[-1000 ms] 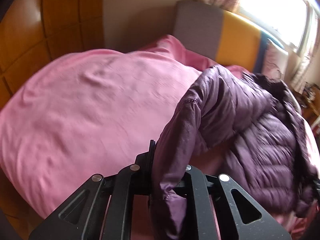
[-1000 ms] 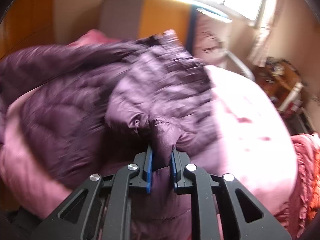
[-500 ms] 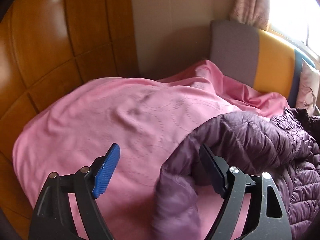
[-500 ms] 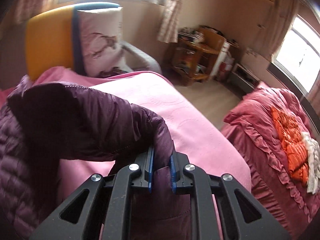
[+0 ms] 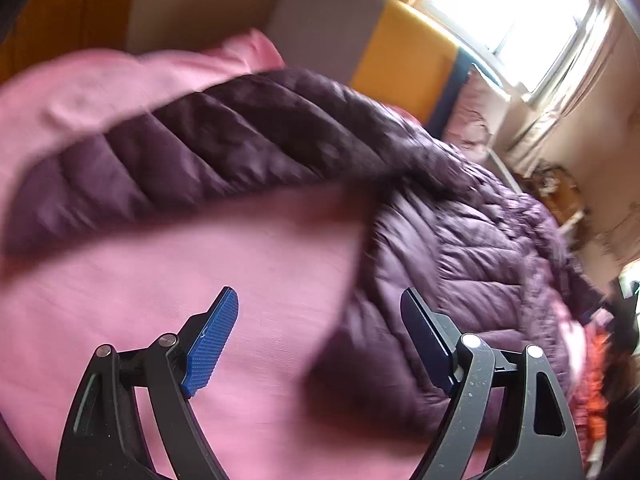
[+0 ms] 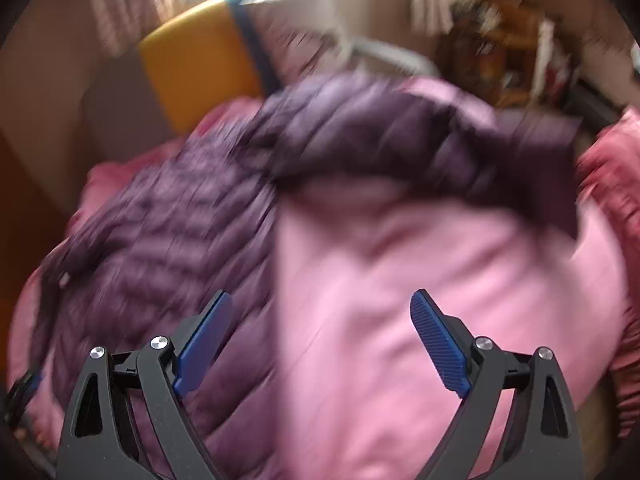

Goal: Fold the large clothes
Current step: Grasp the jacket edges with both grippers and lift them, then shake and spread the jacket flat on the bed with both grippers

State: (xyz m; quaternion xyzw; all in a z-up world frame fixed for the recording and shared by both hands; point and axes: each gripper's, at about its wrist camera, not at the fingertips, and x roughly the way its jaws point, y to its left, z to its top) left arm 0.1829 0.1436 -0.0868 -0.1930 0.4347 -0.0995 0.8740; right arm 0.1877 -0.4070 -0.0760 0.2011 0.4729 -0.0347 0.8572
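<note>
A dark purple quilted puffer jacket (image 5: 460, 248) lies spread on the pink bedspread (image 5: 224, 272). One sleeve (image 5: 192, 160) stretches out to the left in the left wrist view. In the right wrist view the jacket body (image 6: 168, 240) lies at the left and the other sleeve (image 6: 460, 148) reaches right. My left gripper (image 5: 320, 336) is open and empty above the bedspread beside the jacket's edge. My right gripper (image 6: 320, 340) is open and empty, its left finger (image 6: 204, 340) over the jacket body. Both views are motion-blurred.
A grey and yellow headboard (image 5: 360, 40) with a pillow (image 5: 476, 120) stands at the far end under a bright window (image 5: 516, 16). A cluttered wooden shelf (image 6: 500, 68) is at the right. A red ruffled blanket (image 6: 612, 168) lies at the bed's right.
Both grippers have let go of the sleeves. The left was open half a second ago; the right opened since. The sleeves now lie stretched out on the bedspread, and both grippers have pulled back.
</note>
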